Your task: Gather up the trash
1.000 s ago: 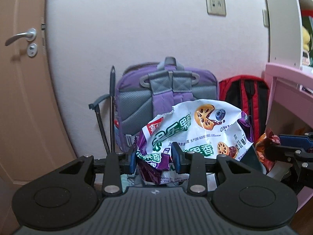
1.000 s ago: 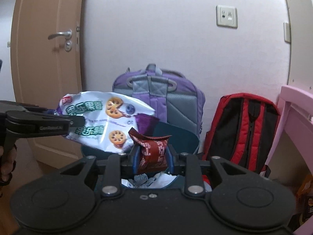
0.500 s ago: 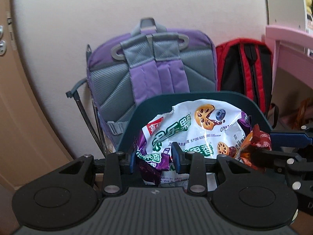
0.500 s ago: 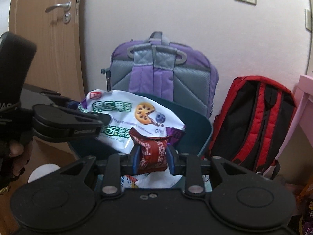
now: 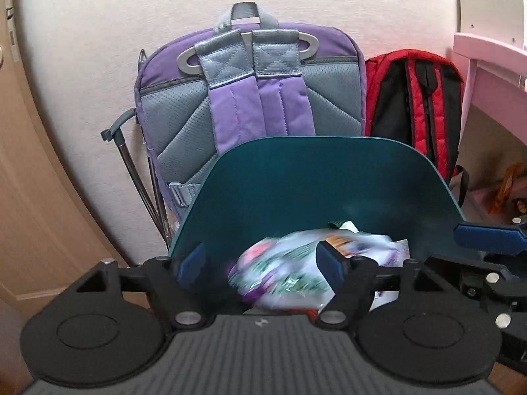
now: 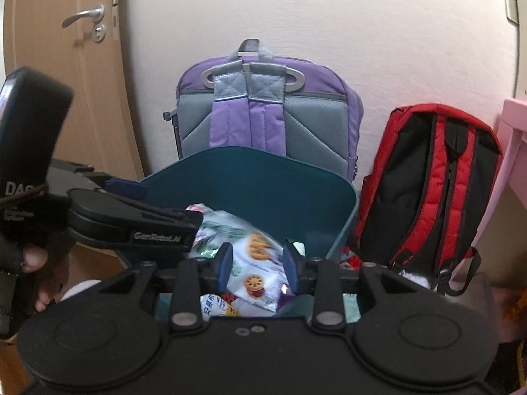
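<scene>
Left hand-held gripper [image 5: 263,263] opening, snack bag [image 5: 290,270] dropping free; right hand-held gripper [image 6: 257,263] opening, nothing pinched. Risk: bag snagging on finger, missing bin [image 5: 296,177] below.

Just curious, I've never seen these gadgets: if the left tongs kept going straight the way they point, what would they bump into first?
Probably the white snack bag lying in the teal bin, just ahead of the opening left tongs; depth is hard to judge.

We see a purple backpack [image 6: 263,112] leaning on the wall, a red backpack [image 6: 431,177] just right of it, a wooden door [image 6: 62,65] farther left.
</scene>
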